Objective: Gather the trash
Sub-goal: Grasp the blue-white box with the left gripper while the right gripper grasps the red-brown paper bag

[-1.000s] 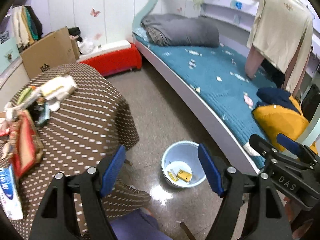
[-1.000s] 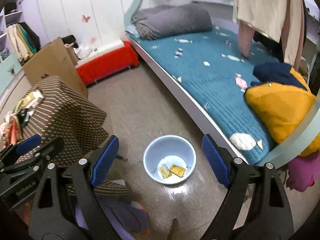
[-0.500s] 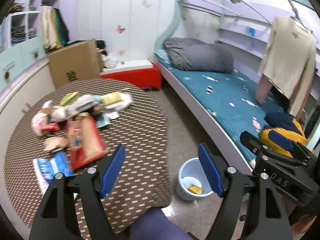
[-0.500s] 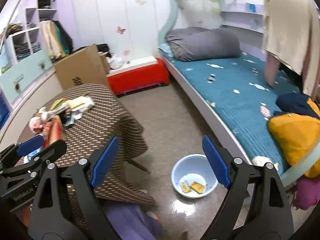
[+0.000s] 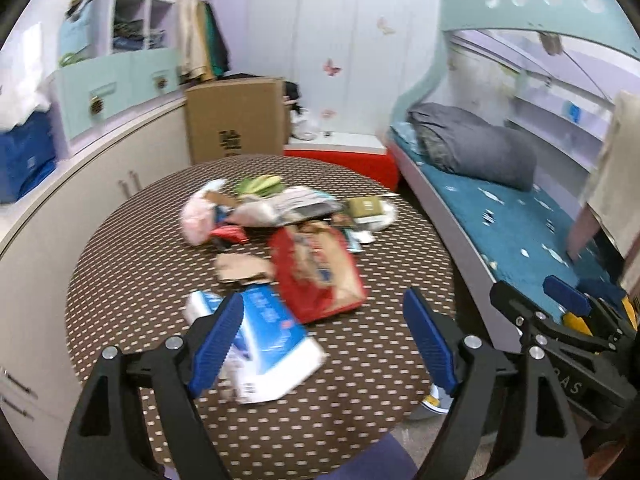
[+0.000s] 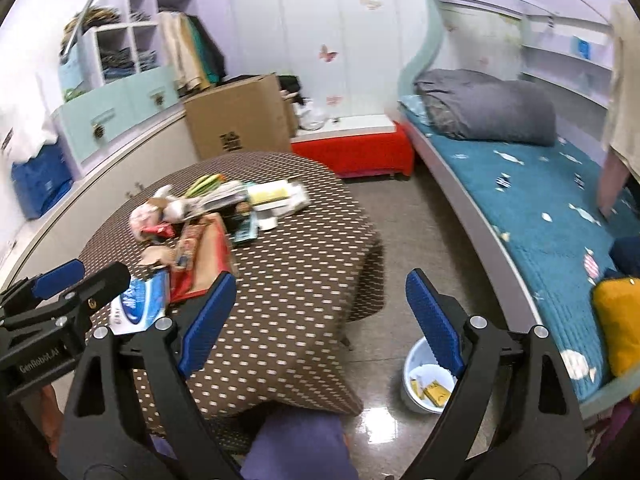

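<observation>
Grippers first: the left gripper (image 5: 324, 340) hangs over the near edge of the table (image 5: 132, 264), its blue-padded jaws spread wide and opening further, with nothing pinched between them. The right gripper (image 6: 316, 320) is beside it, nearer the bed (image 6: 532, 200), jaws wide apart and empty.

Under the left gripper's pads lies a blue-and-white packet (image 5: 268, 344), flat on the dotted brown cloth. Just beyond it sits a red bag (image 5: 320, 276), touching a torn cardboard scrap (image 5: 244, 268). Farther back the rest of the trash (image 5: 280, 208) is heaped: a pink wrapper (image 5: 196, 220), a green one and pale wrappers, all blurred.

On the floor between table and bed stands a pale blue basin (image 6: 424, 380), with a few yellow scraps in it; the right gripper's pad partly covers it. Behind the table are a cardboard box (image 6: 240, 116) and a red bench (image 6: 352, 148).
</observation>
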Action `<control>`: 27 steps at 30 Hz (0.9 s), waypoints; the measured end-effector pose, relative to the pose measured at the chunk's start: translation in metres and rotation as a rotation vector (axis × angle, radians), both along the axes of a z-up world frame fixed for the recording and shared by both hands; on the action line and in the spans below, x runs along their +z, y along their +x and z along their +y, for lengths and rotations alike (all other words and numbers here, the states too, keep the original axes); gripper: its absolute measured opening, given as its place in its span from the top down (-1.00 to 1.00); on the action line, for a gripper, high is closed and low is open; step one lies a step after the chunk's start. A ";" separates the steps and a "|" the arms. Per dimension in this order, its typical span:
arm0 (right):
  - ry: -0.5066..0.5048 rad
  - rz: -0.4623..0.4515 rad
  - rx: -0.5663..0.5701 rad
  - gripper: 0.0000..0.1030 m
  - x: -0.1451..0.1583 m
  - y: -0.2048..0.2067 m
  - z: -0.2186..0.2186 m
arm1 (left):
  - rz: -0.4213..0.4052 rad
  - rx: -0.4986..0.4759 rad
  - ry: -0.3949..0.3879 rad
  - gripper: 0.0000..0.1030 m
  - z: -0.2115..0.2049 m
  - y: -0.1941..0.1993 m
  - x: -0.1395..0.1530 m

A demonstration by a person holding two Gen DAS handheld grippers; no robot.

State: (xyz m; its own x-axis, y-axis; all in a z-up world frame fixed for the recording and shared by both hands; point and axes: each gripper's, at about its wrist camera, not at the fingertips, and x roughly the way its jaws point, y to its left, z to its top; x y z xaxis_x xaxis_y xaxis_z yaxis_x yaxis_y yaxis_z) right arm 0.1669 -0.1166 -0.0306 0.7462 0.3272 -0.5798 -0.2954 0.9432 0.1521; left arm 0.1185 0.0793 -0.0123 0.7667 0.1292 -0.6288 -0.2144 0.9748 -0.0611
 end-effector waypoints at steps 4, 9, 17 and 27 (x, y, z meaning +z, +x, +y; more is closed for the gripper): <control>-0.012 0.009 0.048 -0.68 -0.003 0.002 0.024 | 0.028 0.071 -0.019 -0.57 0.028 -0.004 -0.008; -0.032 0.046 0.096 -0.69 -0.014 0.008 0.050 | 0.090 0.132 -0.076 -0.57 0.059 -0.003 -0.030; -0.063 0.114 0.138 -0.69 -0.035 0.015 0.072 | 0.216 0.175 -0.181 -0.55 0.087 0.009 -0.075; -0.087 0.156 0.156 -0.68 -0.045 0.026 0.083 | 0.199 0.190 -0.214 0.52 0.099 0.017 -0.087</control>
